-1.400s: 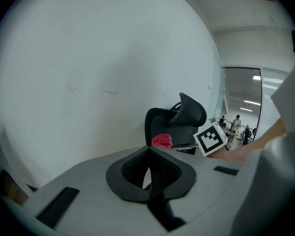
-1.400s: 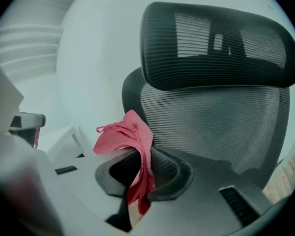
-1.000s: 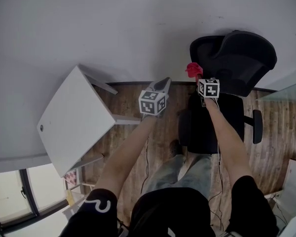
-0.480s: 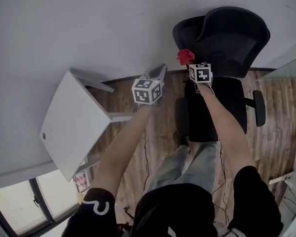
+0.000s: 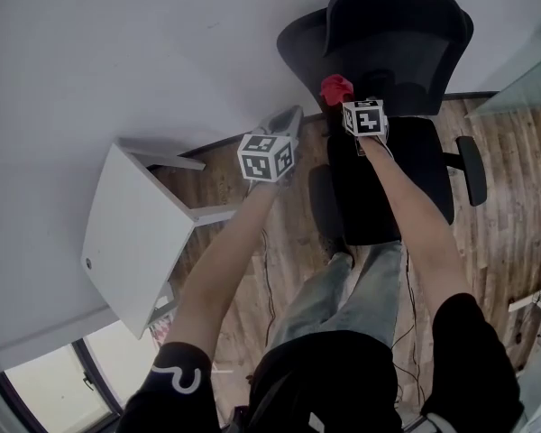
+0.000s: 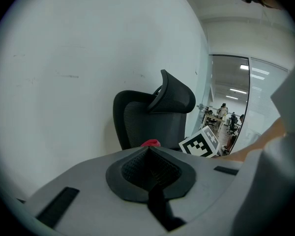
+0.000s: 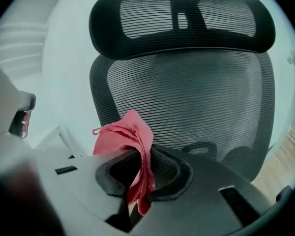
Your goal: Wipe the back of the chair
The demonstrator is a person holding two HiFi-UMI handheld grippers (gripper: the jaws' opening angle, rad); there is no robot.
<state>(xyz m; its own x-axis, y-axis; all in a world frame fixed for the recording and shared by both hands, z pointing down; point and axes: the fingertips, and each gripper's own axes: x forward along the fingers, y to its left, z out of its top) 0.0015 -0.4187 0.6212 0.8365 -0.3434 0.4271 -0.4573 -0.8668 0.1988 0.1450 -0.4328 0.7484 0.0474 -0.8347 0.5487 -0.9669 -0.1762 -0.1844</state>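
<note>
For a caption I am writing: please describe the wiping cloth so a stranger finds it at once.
Find the black mesh office chair by the white wall. Before its backrest, the right gripper pinches a small crumpled cloth. It is the only red thing nearby.

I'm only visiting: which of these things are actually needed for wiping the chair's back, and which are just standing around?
Part of the job:
- red cloth, pinched in the right gripper
- black mesh office chair, its backrest facing that gripper

Just standing around:
- left gripper, shut with nothing in it
- white table by the wall
- wooden floor
</note>
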